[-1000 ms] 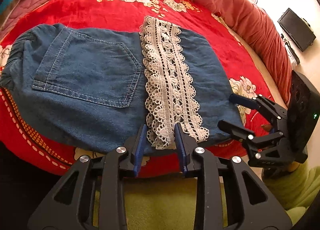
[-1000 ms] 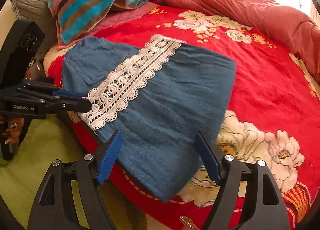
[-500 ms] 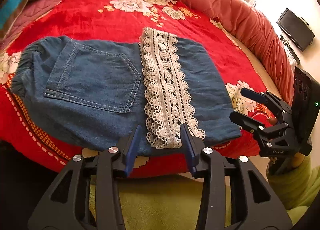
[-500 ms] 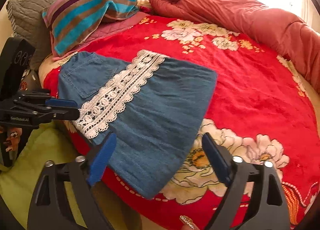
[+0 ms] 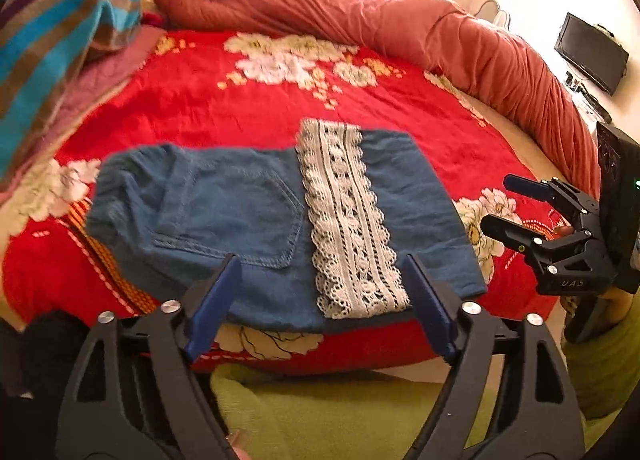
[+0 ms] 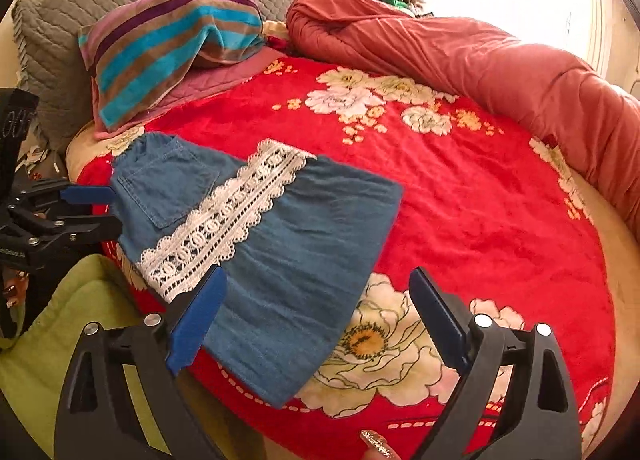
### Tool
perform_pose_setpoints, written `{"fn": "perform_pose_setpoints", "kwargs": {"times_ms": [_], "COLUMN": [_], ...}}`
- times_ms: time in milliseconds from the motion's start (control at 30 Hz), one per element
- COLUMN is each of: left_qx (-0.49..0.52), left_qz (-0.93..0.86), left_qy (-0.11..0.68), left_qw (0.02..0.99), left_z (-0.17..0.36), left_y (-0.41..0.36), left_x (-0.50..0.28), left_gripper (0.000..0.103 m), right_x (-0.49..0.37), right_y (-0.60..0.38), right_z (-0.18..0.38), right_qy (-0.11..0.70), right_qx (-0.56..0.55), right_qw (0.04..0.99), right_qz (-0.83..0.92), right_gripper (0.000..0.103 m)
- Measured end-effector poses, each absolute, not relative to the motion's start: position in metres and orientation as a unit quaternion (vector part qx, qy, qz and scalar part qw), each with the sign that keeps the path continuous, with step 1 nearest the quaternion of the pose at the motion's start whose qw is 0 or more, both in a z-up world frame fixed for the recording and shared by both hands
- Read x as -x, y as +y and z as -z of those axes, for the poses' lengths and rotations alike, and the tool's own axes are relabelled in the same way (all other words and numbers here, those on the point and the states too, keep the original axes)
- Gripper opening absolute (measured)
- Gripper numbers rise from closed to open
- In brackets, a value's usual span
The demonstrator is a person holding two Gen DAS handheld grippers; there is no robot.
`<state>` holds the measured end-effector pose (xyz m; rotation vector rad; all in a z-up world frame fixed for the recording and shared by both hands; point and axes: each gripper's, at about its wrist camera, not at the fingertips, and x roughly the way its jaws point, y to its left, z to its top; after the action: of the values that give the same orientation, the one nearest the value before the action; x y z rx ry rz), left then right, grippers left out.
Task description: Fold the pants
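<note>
Nearest the cameras, the left gripper (image 5: 320, 304) has its blue jaws opening, nothing pinched between them; the right gripper (image 6: 316, 320) is spread wide and empty, just off the bed's edge. Beyond them the denim pants (image 5: 276, 220) lie folded into a compact rectangle on the red floral blanket (image 5: 248, 108), white lace trim (image 5: 348, 220) on top. Farther back sit a striped pillow (image 6: 168, 44) and a rolled quilt (image 6: 460, 52). Folding looks finished or nearly so; any next move would be smoothing or another fold.
</note>
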<state>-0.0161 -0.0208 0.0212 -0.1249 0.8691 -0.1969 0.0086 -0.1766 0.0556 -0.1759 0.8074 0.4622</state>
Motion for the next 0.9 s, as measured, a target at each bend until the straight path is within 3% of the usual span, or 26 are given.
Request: {"fn": "perform_pose_setpoints", "kwargs": {"times_ms": [433, 900], "left_qx": [0.065, 0.102], "left_qz": [0.063, 0.038], "left_qy": [0.401, 0.400], "left_qw": [0.911, 0.910], "left_z": [-0.031, -0.026], "left_y": [-0.002, 0.030], "left_x": [0.024, 0.028], "left_gripper": [0.089, 0.090], "right_x": [-0.015, -0.029], "right_y": [-0.161, -0.119], "right_z": [-0.079, -0.090], "right_qy": [0.364, 0.365], "right_qx": [0.077, 0.073], "right_qw": [0.895, 0.878], "right_qz": [-0.248, -0.301], "right_gripper": [0.092, 0.092]}}
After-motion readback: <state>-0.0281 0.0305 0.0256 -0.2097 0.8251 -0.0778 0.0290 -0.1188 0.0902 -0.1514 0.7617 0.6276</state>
